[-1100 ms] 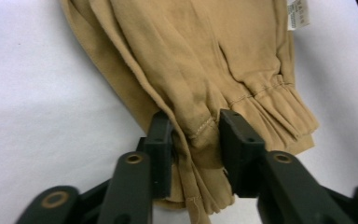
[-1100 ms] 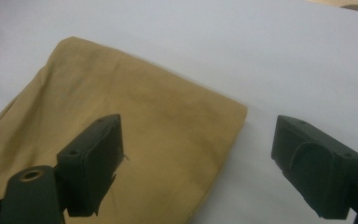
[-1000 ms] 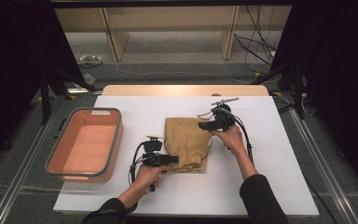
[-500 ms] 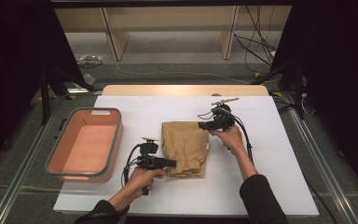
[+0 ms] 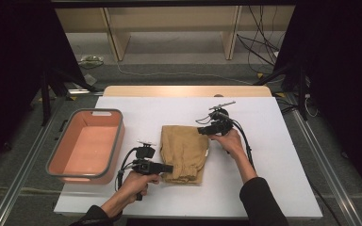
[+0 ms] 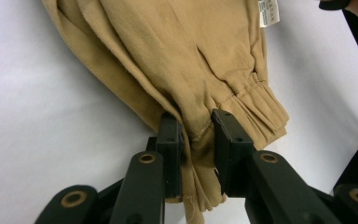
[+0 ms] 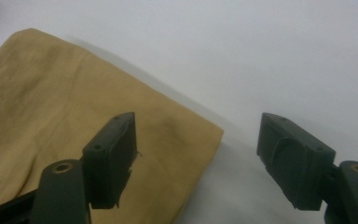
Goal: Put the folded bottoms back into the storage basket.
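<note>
A folded tan garment point(image 5: 184, 150) lies in the middle of the white table. My left gripper point(image 6: 196, 135) is shut on the garment's point(image 6: 186, 60) near edge, with bunched cloth pinched between its two black pads; in the high view this left gripper point(image 5: 166, 168) sits at the garment's near left corner. My right gripper point(image 5: 202, 132) hovers at the far right corner of the garment point(image 7: 65, 121). The right gripper's point(image 7: 198, 154) jaws stand apart and have just been closing, one over the cloth, one over bare table, pressing on nothing.
An empty salmon-coloured bin point(image 5: 87, 146) with a grey rim stands at the left of the white table top point(image 5: 273, 155). A wooden board edge runs along the far side. Cables trail from both grippers, and dark stands flank the table.
My left hand has drawn the garment's near left corner slightly leftward and up. The right gripper has stayed at the far right corner, its jaws a little narrower.
</note>
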`<state>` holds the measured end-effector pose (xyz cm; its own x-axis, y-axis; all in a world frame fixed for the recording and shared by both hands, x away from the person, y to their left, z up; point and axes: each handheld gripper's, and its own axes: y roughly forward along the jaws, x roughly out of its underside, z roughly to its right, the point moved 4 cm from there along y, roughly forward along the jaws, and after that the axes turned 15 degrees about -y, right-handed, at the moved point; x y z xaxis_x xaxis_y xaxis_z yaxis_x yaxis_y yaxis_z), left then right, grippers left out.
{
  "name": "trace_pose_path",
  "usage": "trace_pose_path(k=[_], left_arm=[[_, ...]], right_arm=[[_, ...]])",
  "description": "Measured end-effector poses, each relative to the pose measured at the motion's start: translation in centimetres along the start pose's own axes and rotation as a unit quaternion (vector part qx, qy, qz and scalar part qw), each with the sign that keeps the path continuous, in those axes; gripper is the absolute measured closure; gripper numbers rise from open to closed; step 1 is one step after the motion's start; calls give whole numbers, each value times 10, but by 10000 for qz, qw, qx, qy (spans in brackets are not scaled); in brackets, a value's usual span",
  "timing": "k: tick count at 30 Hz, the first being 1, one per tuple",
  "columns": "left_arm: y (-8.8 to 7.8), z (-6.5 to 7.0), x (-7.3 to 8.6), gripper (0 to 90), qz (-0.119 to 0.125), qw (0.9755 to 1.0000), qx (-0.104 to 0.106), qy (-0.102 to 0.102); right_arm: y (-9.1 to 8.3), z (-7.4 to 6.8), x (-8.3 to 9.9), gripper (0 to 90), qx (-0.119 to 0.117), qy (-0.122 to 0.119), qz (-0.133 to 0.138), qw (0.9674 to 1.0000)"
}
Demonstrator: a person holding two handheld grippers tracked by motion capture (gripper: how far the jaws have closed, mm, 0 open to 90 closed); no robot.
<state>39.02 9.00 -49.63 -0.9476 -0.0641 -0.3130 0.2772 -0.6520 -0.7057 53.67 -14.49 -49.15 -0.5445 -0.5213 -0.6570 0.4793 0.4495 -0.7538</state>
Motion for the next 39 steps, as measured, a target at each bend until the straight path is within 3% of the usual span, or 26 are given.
trace_pose_path(k=[5, 14, 19, 26, 31, 32, 34, 35, 39], left_arm=[[-7, -2, 4, 734, -22, 10000, -41, 52], [-13, -5, 5, 725, -57, 9999, -60, 74], [-11, -5, 6, 722, -120, 9996, -195, 148], [-11, -4, 6, 716, -110, 9995, -212, 185], [-13, -2, 5, 716, -118, 9993, -225, 261], [-13, -2, 5, 715, -121, 9993, -225, 269], [-13, -2, 5, 715, -126, 9993, -230, 276], [-13, -2, 5, 716, -120, 9993, -225, 274], [-14, 1, 4, 724, -164, 9986, -239, 451]], right_arm=[[6, -8, 1, 339, -88, -59, -108, 9999], [10, -10, 4, 373, -143, 11, -185, 9997], [13, -14, 5, 395, -157, 72, -268, 9995], [16, -15, 7, 429, -125, 142, -330, 9993], [16, -18, 7, 525, -100, 100, -342, 9993], [16, -19, 7, 619, -83, 109, -330, 9994], [16, -20, 7, 663, -133, 149, -322, 9993], [17, -20, 8, 748, -154, 197, -305, 9992], [16, -21, 7, 835, -169, 168, -231, 9994]])
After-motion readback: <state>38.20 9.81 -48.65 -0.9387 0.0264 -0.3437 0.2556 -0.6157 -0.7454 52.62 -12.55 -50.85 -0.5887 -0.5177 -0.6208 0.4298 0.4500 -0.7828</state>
